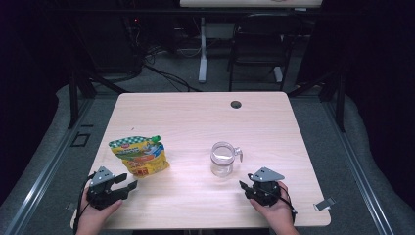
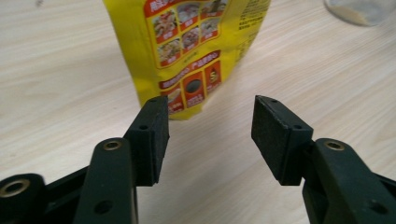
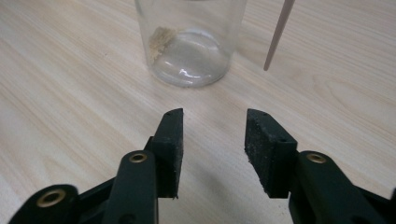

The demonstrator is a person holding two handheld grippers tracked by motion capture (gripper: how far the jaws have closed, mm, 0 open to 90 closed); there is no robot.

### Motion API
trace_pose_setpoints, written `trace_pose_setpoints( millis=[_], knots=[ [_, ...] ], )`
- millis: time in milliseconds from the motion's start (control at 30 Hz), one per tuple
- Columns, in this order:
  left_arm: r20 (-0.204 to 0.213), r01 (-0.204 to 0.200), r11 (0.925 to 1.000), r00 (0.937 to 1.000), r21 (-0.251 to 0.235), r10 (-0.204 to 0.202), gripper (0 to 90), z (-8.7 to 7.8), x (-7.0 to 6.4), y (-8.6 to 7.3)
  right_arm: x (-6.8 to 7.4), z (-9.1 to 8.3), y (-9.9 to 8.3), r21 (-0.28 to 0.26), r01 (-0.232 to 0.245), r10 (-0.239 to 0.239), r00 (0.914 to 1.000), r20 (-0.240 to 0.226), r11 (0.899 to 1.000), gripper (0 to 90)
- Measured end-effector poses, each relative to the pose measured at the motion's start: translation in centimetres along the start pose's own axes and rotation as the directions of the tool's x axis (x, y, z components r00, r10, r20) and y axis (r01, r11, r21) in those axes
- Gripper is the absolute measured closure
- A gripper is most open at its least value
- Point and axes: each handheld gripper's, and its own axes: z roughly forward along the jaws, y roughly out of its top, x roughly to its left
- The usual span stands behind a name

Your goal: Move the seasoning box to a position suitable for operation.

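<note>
Your left gripper (image 2: 209, 128) sat low in its frame, jaws apart and empty, the yellow pouch (image 2: 187, 51) standing just beyond them at top centre. Your right gripper (image 3: 214, 140) was likewise parted on nothing, the glass jar (image 3: 189, 42) near, at upper centre, on the table (image 1: 195, 117).

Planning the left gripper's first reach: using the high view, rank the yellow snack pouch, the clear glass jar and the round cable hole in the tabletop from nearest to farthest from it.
From the left gripper:
1. Yellow snack pouch, just ahead on the table's left.
2. Clear glass jar, mid-table, to the right.
3. Round cable hole, near the far edge.
</note>
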Motion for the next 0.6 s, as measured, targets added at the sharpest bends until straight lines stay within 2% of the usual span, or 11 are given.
trace_pose_setpoints(
  millis=[100, 133, 167, 200, 333, 433, 500, 533, 600],
  knots=[
    [0.012, 0.015, 0.9998, 0.9998, -0.012, -0.015, 47.6, 0.0, 0.0, 0.0, 0.1, -0.2, 0.0, -0.001, 0.011, -0.011, 0.9999, -0.001, 1.0, 59.7],
    [0.016, 0.028, 0.9995, 0.9995, -0.011, -0.028, 47.6, 0.0, 0.0, 0.0, 0.2, -0.3, 0.0, 0.0, 0.013, -0.013, 0.9999, 0.006, 1.0, 60.2],
    [0.018, 0.05, 0.9982, 0.9986, -0.034, -0.049, 47.6, 0.1, 0.0, -0.1, 0.3, -0.6, 0.0, -0.007, 0.003, -0.003, 0.9999, 0.011, 1.0, 60.4],
    [0.019, 0.053, 0.9981, 0.9984, -0.03, -0.053, 47.6, 0.0, 0.0, -0.1, 0.3, -0.8, 0.1, -0.008, 0.002, -0.002, 0.9998, 0.018, 1.0, 60.4],
    [0.021, 0.04, 0.999, 0.999, -0.018, -0.04, 47.8, -0.3, 0.0, -0.2, 0.0, -0.9, 0.5, -0.015, 0.007, -0.007, 0.9995, 0.031, 1.0, 60.4],
    [0.02, 0.053, 0.9976, 0.9984, -0.043, -0.053, 48.0, -0.4, 0.0, -0.1, -0.7, -0.4, 1.4, 0.005, -0.006, 0.006, 0.999, 0.045, 1.0, 60.5],
    [0.023, 0.05, 0.9978, 0.9986, -0.044, -0.049, 48.0, -0.4, -0.1, -0.1, -0.9, -0.3, 1.6, 0.006, -0.008, 0.007, 0.9991, 0.043, 1.0, 60.8],
    [0.02, 0.035, 0.9986, 0.9992, -0.041, -0.034, 48.3, -0.5, -0.1, -0.1, -1.1, -0.1, 2.1, -0.003, -0.011, 0.011, 0.9991, 0.04, 1.0, 61.4],
    [0.02, 0.039, 0.9983, 0.9991, -0.043, -0.038, 49.0, -0.3, -0.1, -0.1, -1.4, 0.4, 2.5, 0.003, -0.002, 0.002, 0.9988, 0.048, 1.0, 61.5]
  ],
)
